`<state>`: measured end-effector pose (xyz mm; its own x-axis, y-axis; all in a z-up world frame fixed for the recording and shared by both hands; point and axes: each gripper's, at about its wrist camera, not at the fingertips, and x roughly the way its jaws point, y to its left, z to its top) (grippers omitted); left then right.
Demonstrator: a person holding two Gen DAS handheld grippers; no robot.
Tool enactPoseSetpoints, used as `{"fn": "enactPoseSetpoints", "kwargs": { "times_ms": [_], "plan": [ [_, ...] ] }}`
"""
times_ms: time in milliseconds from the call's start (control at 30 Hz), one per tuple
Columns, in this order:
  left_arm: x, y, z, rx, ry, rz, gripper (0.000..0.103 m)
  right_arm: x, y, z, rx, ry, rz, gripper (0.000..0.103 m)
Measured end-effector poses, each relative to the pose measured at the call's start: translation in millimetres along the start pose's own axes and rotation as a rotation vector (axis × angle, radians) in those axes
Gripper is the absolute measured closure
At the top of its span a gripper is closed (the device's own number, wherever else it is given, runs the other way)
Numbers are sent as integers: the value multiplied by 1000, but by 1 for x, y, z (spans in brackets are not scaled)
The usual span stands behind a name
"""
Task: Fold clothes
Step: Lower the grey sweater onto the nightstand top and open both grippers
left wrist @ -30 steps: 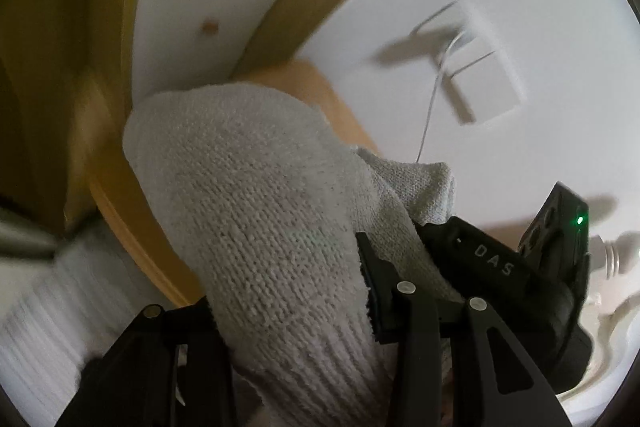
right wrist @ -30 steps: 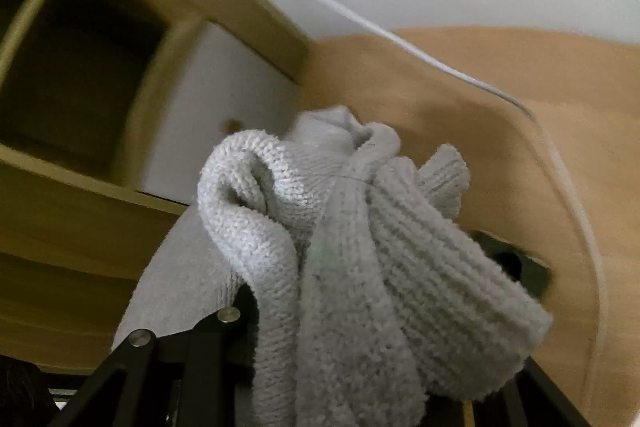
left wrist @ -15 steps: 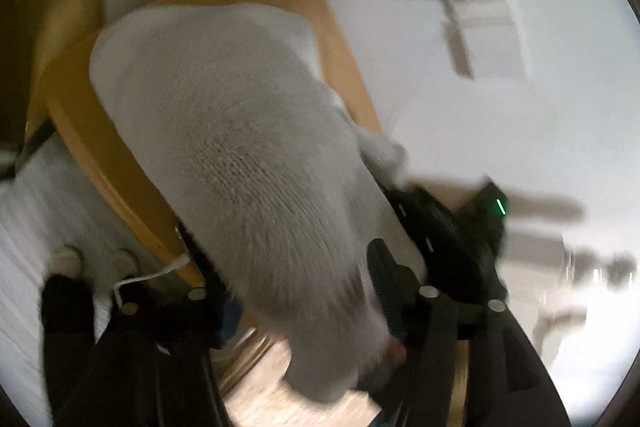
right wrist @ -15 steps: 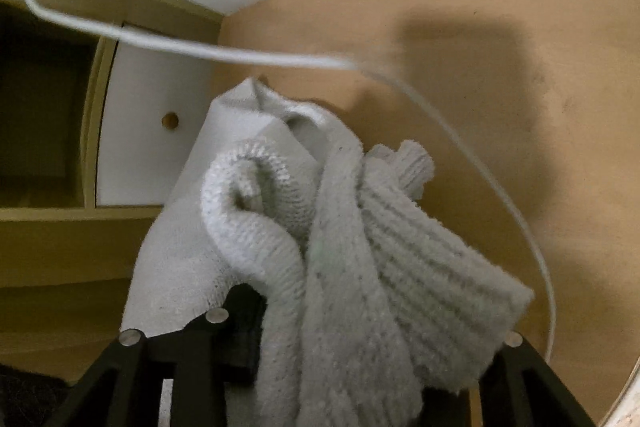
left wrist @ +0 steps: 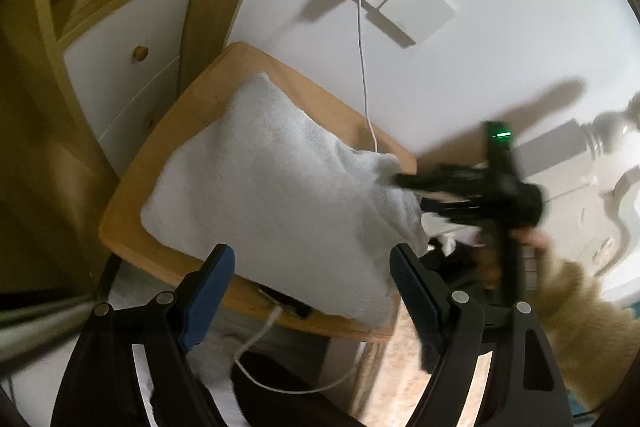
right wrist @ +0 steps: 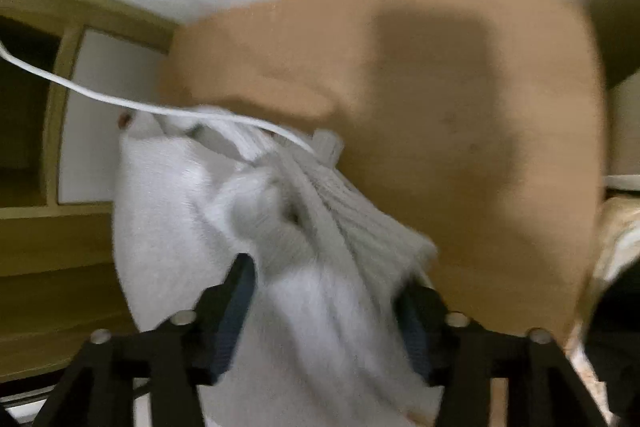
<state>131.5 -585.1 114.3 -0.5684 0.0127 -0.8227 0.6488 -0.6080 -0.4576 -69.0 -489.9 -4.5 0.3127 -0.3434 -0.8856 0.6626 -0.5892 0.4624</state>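
White knit sweater (left wrist: 272,187) lies spread over the small wooden table (left wrist: 132,227) ahead of my left gripper (left wrist: 310,281), whose jaws stand apart, empty. My right gripper (right wrist: 324,291) has its fingers around the bunched ribbed edge; too blurred to say whether it is clamped. I'd lay that edge flat and square. White charging cable (right wrist: 100,97) crosses the cloth there, likely to snag.

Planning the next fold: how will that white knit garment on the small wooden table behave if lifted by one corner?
The white knit garment is probably floppy: it bunches into folds at the right gripper. It likely drapes and stretches, not holding shape. The ribbed knit looks grippy, unlikely to slip from the jaws.
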Motion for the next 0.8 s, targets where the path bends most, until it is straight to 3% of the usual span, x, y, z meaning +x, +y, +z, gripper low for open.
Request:
{"fn": "enactPoseSetpoints", "kwargs": {
  "times_ms": [133, 200, 300, 400, 500, 567, 600, 667, 733, 800],
  "plan": [
    [3, 9, 11, 72, -14, 26, 21, -48, 7, -23, 51, -117, 66, 41],
    [15, 10, 24, 112, -36, 27, 21, -51, 30, -39, 4, -144, 84, 41],
    [39, 11, 39, 176, -56, 57, 33, -21, 48, -49, -29, -101, 75, 46],
    [86, 28, 30, 229, 49, 134, 48, 27, 43, -47, 19, -46, 18, 48],
    [98, 54, 19, 220, 24, 60, 43, 78, 17, -42, 119, 36, -8, 48],
    [104, 69, 19, 189, 23, 32, 33, 86, 4, -38, 174, 21, 42, 45],
    [108, 76, 23, 153, 39, 35, 19, 86, 1, -35, 198, 25, 59, 45],
    [113, 85, 32, 93, 81, 14, 17, 85, 1, -32, 195, 45, 64, 46],
    [106, 77, 41, 106, 105, 61, 19, 62, 13, -40, 131, -15, 14, 46],
    [80, 62, 45, 121, 48, 102, 26, 31, 30, -52, 50, -101, -55, 46]
  ]
}}
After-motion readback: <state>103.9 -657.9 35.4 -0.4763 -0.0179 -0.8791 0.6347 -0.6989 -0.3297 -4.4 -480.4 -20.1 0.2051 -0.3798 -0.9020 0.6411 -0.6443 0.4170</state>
